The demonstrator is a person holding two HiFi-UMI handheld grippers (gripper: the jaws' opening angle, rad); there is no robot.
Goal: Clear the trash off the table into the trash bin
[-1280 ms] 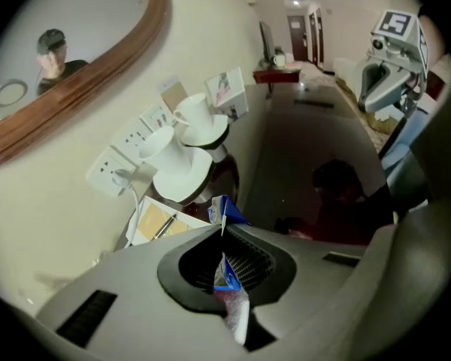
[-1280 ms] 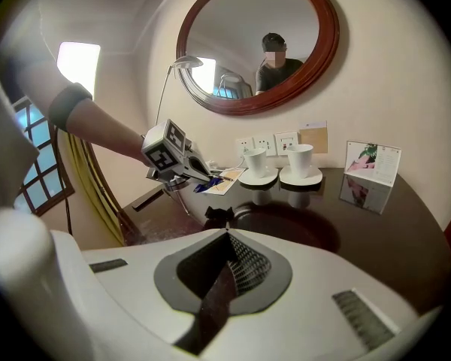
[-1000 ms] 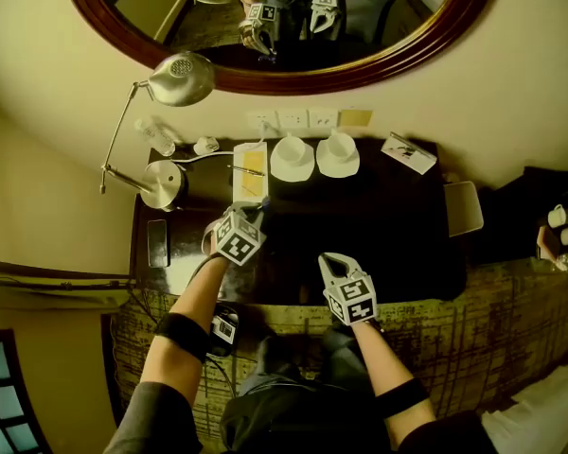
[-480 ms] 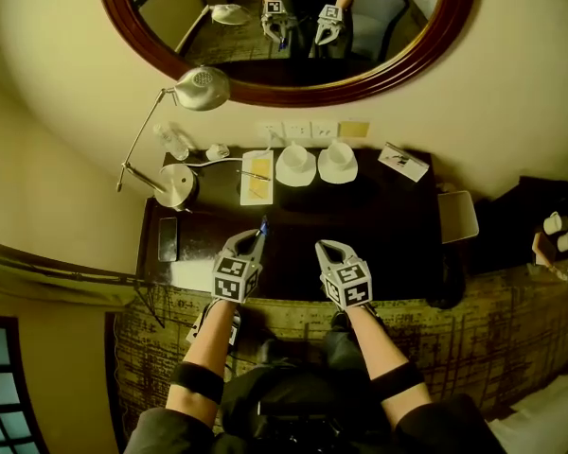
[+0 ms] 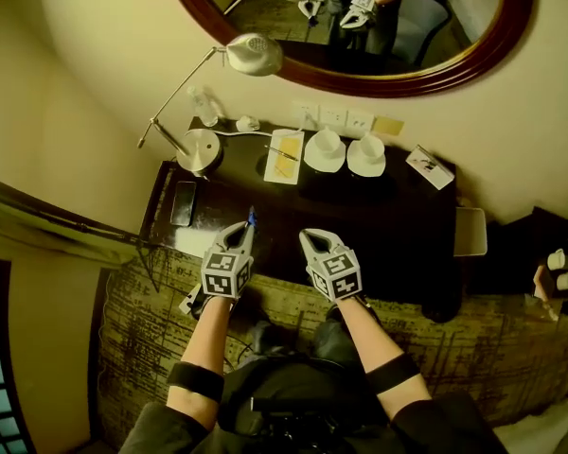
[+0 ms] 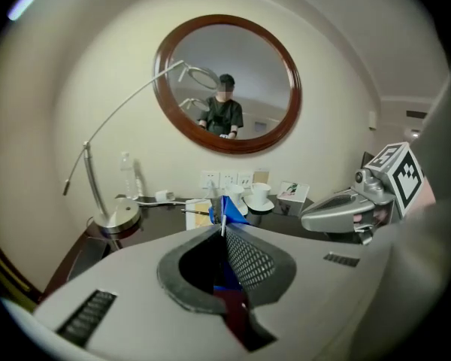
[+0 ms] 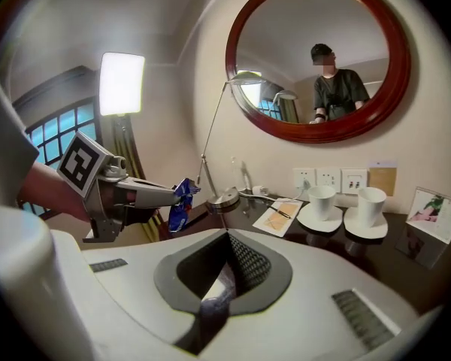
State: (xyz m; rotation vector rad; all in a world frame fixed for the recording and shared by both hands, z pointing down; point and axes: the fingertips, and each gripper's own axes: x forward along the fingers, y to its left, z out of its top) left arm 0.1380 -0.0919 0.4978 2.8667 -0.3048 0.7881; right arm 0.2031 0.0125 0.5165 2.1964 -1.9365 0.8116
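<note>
We held the blue wrapper (image 6: 227, 207) clenched in the fingers of the left gripper (image 5: 249, 225) and what looked like a pale scrap (image 7: 214, 288) in those of the right gripper (image 5: 308, 237), both above the bench's (image 5: 398, 225) front edge, presumably for carrying to an unseen bin.

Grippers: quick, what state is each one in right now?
Left gripper: shut on a blue wrapper.
Right gripper: shut on a pale scrap, kind unclear.
</note>
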